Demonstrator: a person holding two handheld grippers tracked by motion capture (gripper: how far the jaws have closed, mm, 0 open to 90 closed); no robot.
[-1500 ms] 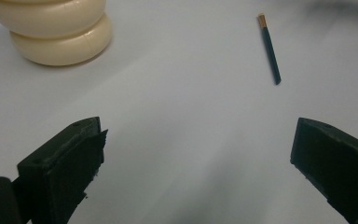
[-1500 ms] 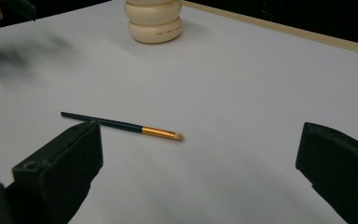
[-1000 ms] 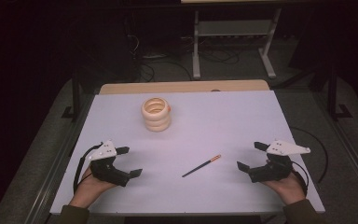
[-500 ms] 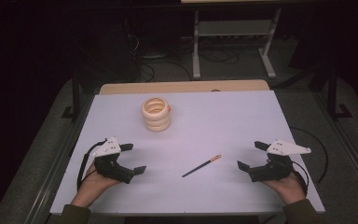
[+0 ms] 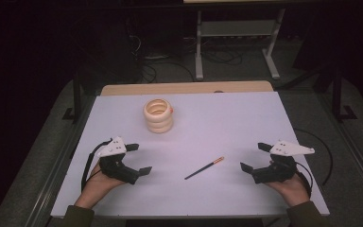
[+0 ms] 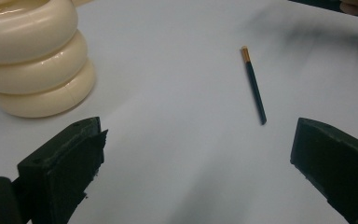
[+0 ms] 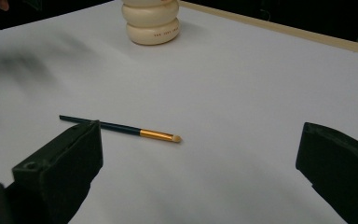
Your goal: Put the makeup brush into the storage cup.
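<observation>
A cream holder made of three stacked rings stands upright at the back left of the white table. A thin dark brush with a gold ferrule and pale tip lies flat near the front middle. My left gripper rests at the front left, open and holding nothing, well left of the brush. At the front right, my right gripper is open too, with nothing in it. In the left gripper view the holder and brush lie beyond the jaws. The right gripper view shows the brush just ahead and the holder farther off.
A wooden strip runs along the table's far edge. Beyond it, a metal stand and cables sit on the dark floor. A metal rail borders the table's left side.
My left gripper has crept slightly forward and to the right. The right gripper, brush and holder have stayed put.
</observation>
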